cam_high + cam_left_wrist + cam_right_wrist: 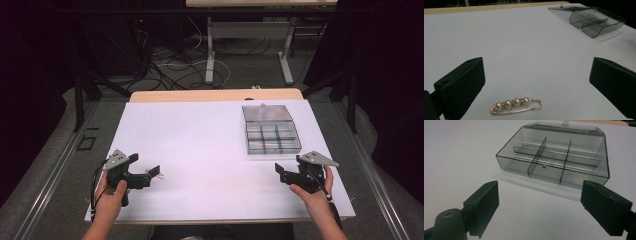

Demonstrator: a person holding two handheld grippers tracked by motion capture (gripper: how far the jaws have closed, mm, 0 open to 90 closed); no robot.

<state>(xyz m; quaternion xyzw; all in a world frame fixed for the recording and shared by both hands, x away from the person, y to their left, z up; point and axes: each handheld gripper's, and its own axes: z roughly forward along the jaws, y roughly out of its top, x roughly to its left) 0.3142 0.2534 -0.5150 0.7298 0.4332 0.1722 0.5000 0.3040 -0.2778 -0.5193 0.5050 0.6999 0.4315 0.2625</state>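
Note:
A gold pin with several white pearls (516, 105) lies flat on the white table top, just ahead of my left gripper (536, 87), whose jaws stand wide open on either side of it without touching it. In the high view the pin (159, 175) is a small speck beside the left gripper (150, 171) at the table's front left. A clear smoky compartment box (556, 162) with its lid folded back sits ahead of my right gripper (541, 202), which is open and holds nothing. From above, the box (271, 134) is at the back right, the right gripper (282, 171) in front of it.
The white table top (210, 150) ends in a wooden strip at the far side. Beyond it stand a desk's legs (210, 50) and a tangle of cables on the floor. Metal rails run along both sides of the table.

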